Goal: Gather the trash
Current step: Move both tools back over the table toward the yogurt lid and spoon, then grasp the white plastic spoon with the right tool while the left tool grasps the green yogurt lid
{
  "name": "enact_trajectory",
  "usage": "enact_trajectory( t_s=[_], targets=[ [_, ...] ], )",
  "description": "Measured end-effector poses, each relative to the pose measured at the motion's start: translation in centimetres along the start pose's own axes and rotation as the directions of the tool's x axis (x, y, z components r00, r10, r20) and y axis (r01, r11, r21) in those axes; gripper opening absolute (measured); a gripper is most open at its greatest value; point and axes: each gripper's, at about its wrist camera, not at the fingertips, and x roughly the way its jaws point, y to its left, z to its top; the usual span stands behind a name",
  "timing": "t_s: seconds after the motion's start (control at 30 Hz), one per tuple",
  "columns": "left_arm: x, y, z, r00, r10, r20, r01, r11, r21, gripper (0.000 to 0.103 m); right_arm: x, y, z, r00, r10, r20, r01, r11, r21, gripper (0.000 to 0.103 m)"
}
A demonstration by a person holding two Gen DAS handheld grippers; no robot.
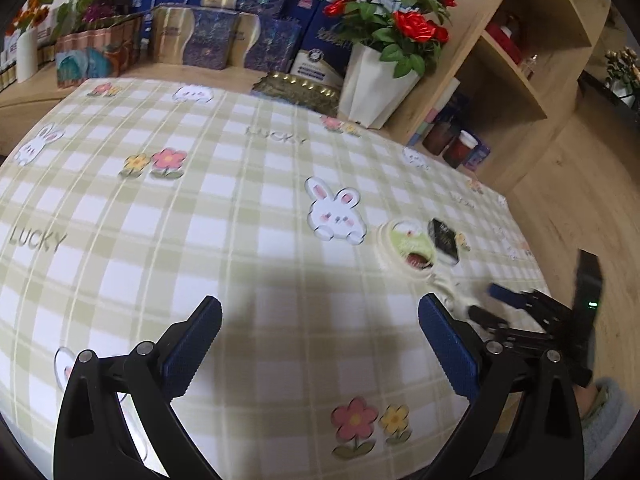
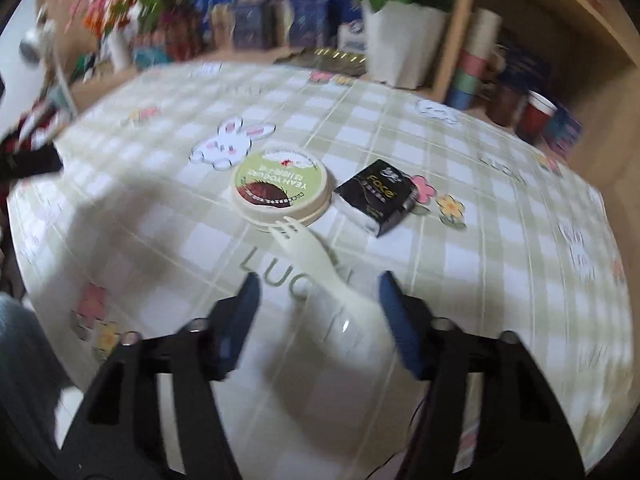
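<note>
Blurred fork between right tool pads

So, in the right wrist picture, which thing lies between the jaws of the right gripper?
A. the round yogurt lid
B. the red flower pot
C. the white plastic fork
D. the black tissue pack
C: the white plastic fork has its handle between the jaws of the right gripper, prongs towards the yogurt lid; the black tissue pack lies farther off, beside the lid.
</note>
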Motion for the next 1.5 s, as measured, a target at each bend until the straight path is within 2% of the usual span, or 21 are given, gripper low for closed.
enact_trajectory(
  t_s=[0.1, 0.27, 0.5, 0.63, 0.7, 0.77, 0.8, 0.83, 0.97, 1.03, 1.17, 1.27, 1.33, 1.43, 1.5],
  targets=[
    [0.5, -0.9, 0.9, 1.000, -0.008, 0.005, 0.007, 1.000, 0.008, 0.096, 1.5, -0.3, 0.6, 0.999, 0.023, -0.049, -0.025, 0.999, -0.042, 0.048],
    [1.5, -2.6, 1.9, 1.000, -0.007, -0.001, 0.007, 1.000, 0.028, 0.096, 2.8, 0.1, 0.4, 0.996, 0.045, -0.077, -0.053, 0.993, -0.105, 0.046],
    [3.4, -5.9, 2.3, 0.999, -0.032, 0.005, 0.031, 0.991, 0.127, 0.096, 3.2, -0.7, 0.3, 0.996, 0.091, -0.022, -0.092, 0.996, -0.017, 0.045],
    [4.2, -6.8, 2.2, 0.998, -0.069, -0.009, 0.070, 0.988, 0.135, 0.096, 3.5, -0.4, 0.7, 0.999, 0.032, -0.016, -0.033, 0.999, -0.025, 0.030],
    [4.2, -6.7, 2.1, 0.997, -0.077, -0.017, 0.078, 0.989, 0.122, 0.096, 3.7, -0.1, 0.9, 1.000, 0.001, -0.024, -0.002, 0.999, -0.047, 0.026],
    [4.2, -6.7, 2.1, 0.997, -0.075, -0.022, 0.077, 0.990, 0.120, 0.096, 3.6, -0.1, 1.0, 1.000, 0.003, -0.020, -0.003, 0.999, -0.046, 0.020],
    [4.4, -6.8, 2.0, 0.997, -0.067, -0.027, 0.070, 0.989, 0.129, 0.096, 3.4, -0.4, 1.0, 1.000, 0.020, -0.009, -0.020, 0.999, -0.025, 0.011],
    [4.5, -6.8, 2.0, 0.998, -0.060, -0.030, 0.064, 0.989, 0.135, 0.096, 2.9, -0.8, 1.1, 0.999, 0.040, 0.012, -0.040, 0.999, 0.007, 0.007],
    [5.7, -7.3, 1.4, 0.998, -0.053, -0.035, 0.057, 0.990, 0.125, 0.096, -0.2, -3.2, 0.4, 0.986, 0.103, 0.133, -0.126, 0.975, 0.182, 0.007],
    [7.0, -7.8, 1.1, 0.996, -0.066, -0.065, 0.073, 0.991, 0.113, 0.096, -1.1, -4.1, -0.2, 0.982, 0.102, 0.157, -0.134, 0.969, 0.208, 0.007],
    [9.9, -10.7, 1.5, 0.995, -0.041, -0.093, 0.062, 0.972, 0.228, 0.096, -2.3, -5.7, -1.0, 0.984, 0.072, 0.166, -0.108, 0.969, 0.221, 0.007],
    [12.4, -11.9, 2.3, 0.990, -0.019, -0.142, 0.057, 0.961, 0.270, 0.096, -2.9, -7.6, -1.8, 0.982, 0.052, 0.180, -0.103, 0.952, 0.288, 0.007],
    [14.5, -12.5, 2.8, 0.985, 0.030, -0.170, 0.024, 0.951, 0.310, 0.096, -3.2, -9.0, -2.2, 0.980, 0.036, 0.196, -0.104, 0.931, 0.349, 0.007],
    [16.5, -13.0, 3.1, 0.981, 0.104, -0.162, -0.039, 0.932, 0.360, 0.096, -3.4, -10.3, -2.9, 0.975, 0.042, 0.219, -0.133, 0.896, 0.423, 0.007],
    [17.7, -13.3, 3.2, 0.976, 0.141, -0.163, -0.068, 0.918, 0.390, 0.096, -3.5, -10.6, -3.2, 0.974, 0.041, 0.224, -0.138, 0.889, 0.437, 0.007]
  ],
)
